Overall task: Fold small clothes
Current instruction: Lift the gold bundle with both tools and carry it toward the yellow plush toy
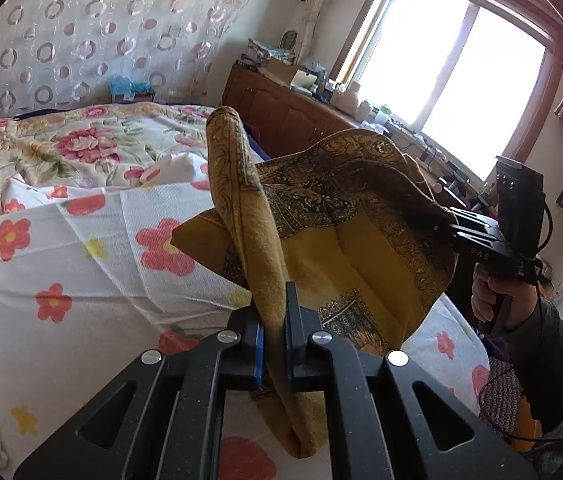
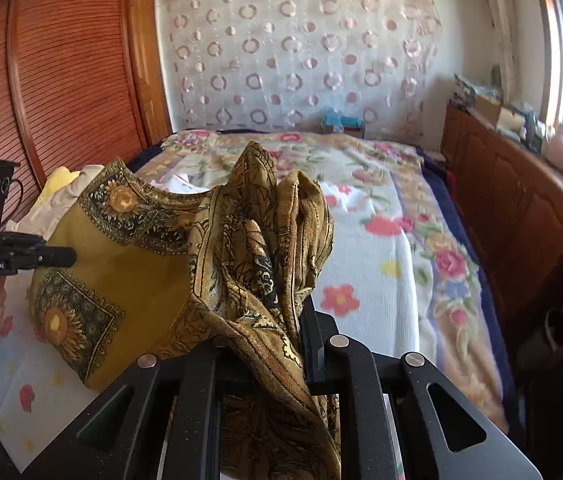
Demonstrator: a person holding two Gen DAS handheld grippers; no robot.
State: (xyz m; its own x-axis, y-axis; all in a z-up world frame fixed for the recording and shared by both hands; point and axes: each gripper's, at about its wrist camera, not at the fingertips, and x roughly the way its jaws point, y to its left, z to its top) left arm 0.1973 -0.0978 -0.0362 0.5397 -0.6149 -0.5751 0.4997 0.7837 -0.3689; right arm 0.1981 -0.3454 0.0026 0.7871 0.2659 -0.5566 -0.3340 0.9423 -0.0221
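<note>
A mustard-yellow scarf point(image 1: 361, 248) with sunflower prints and a dark ornate border hangs lifted above the flowered bed sheet point(image 1: 81, 280), stretched between both grippers. My left gripper point(image 1: 273, 320) is shut on one bunched corner of it, which sticks up past the blue pads. My right gripper point(image 1: 451, 220), held by a hand point(image 1: 497, 300), pinches the opposite edge. In the right wrist view the scarf point(image 2: 129, 280) drapes over my right gripper point(image 2: 269, 320) and hides its fingertips. The left gripper point(image 2: 69, 258) holds the far corner at the left.
The bed point(image 2: 381, 280) runs back to a headboard covered by a circle-patterned curtain point(image 2: 301, 60). A cluttered wooden cabinet point(image 2: 501, 200) lines the window side. A slatted wardrobe door point(image 2: 61, 80) and pale bundled cloth point(image 2: 61, 192) are on the other side.
</note>
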